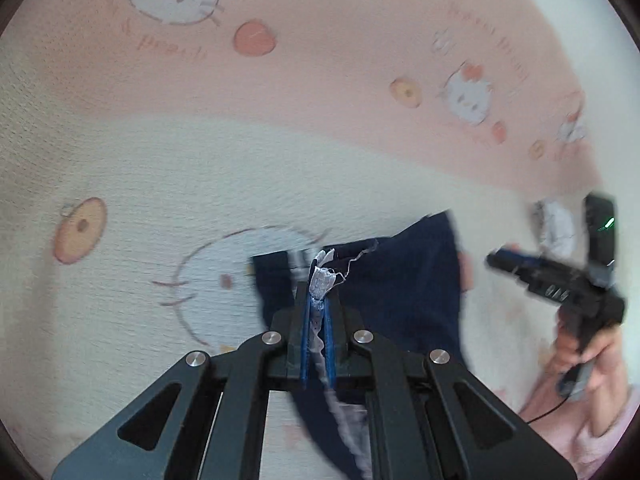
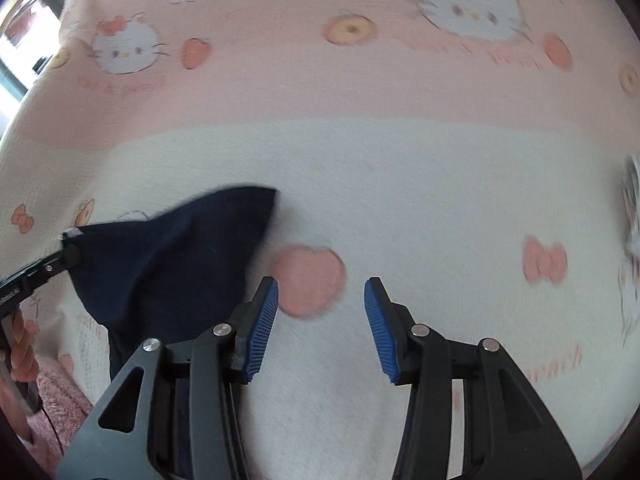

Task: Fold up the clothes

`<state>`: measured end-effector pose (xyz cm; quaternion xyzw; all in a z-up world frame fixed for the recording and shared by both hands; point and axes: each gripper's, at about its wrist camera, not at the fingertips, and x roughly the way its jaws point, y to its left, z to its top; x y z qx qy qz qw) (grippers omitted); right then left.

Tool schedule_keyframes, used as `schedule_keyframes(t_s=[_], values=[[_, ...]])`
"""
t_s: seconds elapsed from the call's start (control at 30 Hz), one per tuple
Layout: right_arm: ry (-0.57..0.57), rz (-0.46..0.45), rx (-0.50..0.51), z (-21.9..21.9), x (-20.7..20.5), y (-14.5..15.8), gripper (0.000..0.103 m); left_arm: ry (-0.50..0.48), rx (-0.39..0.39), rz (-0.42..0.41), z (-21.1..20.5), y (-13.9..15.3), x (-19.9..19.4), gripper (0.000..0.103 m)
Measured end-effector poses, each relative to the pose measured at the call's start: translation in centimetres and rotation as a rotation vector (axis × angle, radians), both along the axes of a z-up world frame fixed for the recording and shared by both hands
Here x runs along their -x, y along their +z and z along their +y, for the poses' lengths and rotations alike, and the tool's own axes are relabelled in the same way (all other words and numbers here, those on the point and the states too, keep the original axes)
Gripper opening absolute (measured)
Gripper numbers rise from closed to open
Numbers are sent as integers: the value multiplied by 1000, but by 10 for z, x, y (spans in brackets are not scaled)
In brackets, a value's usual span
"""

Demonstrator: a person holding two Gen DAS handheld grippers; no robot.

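A dark navy garment [image 1: 404,280] with a white lace trim [image 1: 323,280] hangs from my left gripper [image 1: 318,308], which is shut on the trimmed edge and holds it above the bed. In the right wrist view the same garment [image 2: 168,264] hangs at the left, pinched by the left gripper [image 2: 68,254]. My right gripper [image 2: 320,320] is open and empty, its blue pads [image 2: 262,328] spread over the blanket just right of the garment. It also shows at the right of the left wrist view [image 1: 504,258], held by a hand.
A pink and cream blanket [image 2: 400,184] printed with cat faces, peaches and bows covers the whole surface below. A pink fluffy sleeve [image 1: 600,432] and a hand [image 1: 580,352] are at the right. A window [image 2: 24,32] is at the far left.
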<state>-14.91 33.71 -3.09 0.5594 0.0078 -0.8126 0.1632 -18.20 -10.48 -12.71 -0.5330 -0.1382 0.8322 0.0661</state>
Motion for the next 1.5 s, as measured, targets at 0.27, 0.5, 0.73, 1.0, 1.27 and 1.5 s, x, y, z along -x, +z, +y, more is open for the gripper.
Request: schedule_keyframes(t_s=[0.27,0.5,0.73,1.0,1.27,1.5], values=[[9,-34,42,-5,7,-6,46,-6,-50,-105,-26,-28,14,7],[148,42,-114,-51,2,-14,46,12,18,-137,-17,-47,23,14],[10,76,-41,-12,-4,11,54,52,-24,-27,-32,-19,0,35],[107,25,-100,-25,-44,-9,54,2,167,-136,-3,-42,9,28],[170,5,14,22,-151,48,54,61,-57,-229,21,-12,-83,29],[124,-73,25,32,-213,18,54,53,-251,-288,63,-36,-147,29]])
